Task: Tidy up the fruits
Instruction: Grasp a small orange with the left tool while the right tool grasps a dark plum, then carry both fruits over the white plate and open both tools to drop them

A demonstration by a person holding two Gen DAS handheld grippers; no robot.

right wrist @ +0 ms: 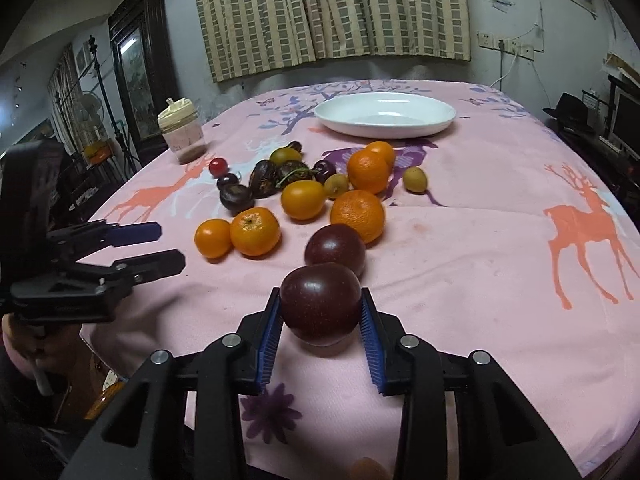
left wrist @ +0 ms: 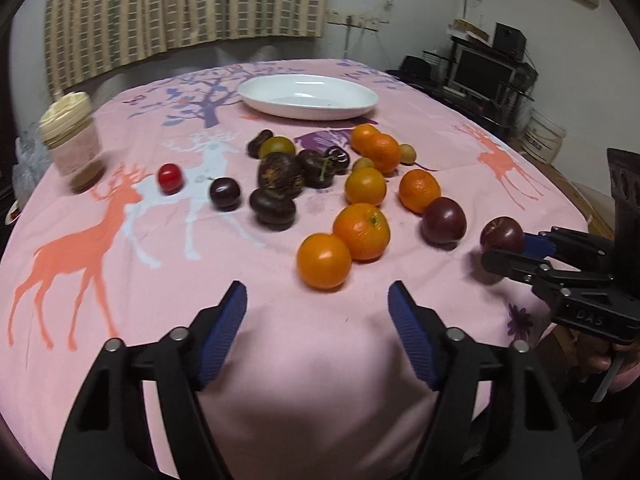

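right gripper (right wrist: pixel 321 312) clamps plum (right wrist: pixel 320 303), underside hidden | left gripper (left wrist: pixel 316 300) spread | jar (left wrist: pixel 72 140) blurred, contents perhaps powder

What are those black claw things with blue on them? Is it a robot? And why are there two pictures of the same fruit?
No robot: a person holds one grabbing tool in each hand, and each tool carries a camera looking along its fingers. The left gripper is open and holds nothing. The right gripper squeezes a dark plum. On the pink tablecloth lie oranges, more dark fruit, a red cherry tomato, a white plate with no fruit on it, and a jar.
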